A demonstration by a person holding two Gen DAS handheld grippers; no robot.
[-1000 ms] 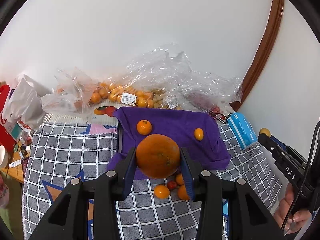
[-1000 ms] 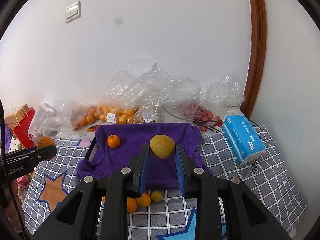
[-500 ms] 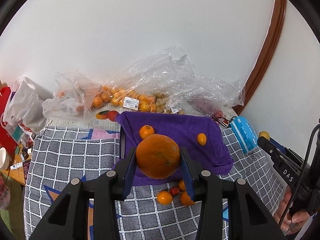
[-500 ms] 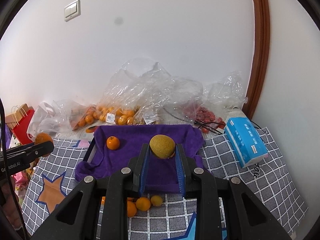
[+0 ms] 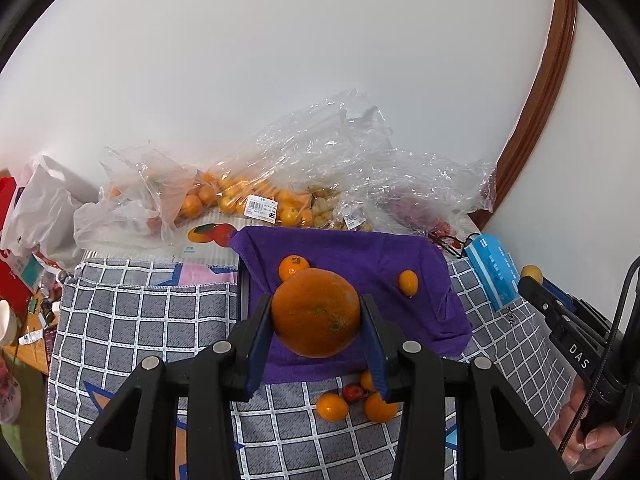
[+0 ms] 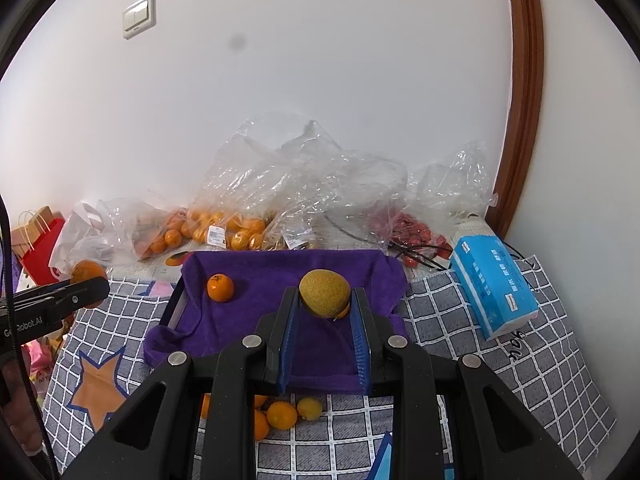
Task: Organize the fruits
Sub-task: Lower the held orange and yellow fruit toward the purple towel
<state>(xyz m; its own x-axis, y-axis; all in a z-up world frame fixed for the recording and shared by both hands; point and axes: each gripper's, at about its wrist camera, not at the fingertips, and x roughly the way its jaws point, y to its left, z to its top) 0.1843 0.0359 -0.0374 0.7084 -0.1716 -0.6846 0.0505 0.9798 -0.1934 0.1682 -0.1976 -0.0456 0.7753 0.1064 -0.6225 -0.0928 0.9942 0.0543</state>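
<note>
Left gripper (image 5: 316,314) is clamping a large orange (image 5: 316,312) above the purple cloth (image 5: 360,252). Right gripper (image 6: 325,312) is pinching a yellow-green fruit (image 6: 325,293) over the same cloth. Its side is reading "DAS" (image 5: 579,355); the left gripper's side is showing "Robot.AI" (image 6: 24,326).

Before me stands a plain white wall (image 6: 320,80), evenly lit, bearing a white light switch (image 6: 139,22) at upper left and a faint grey smudge (image 6: 239,42) near its middle. A curved brown wooden frame (image 6: 524,92) borders the wall at right. Below, a grey checked cloth (image 6: 500,364) with white grid lines and an orange star (image 6: 98,386) covers the surface.
</note>
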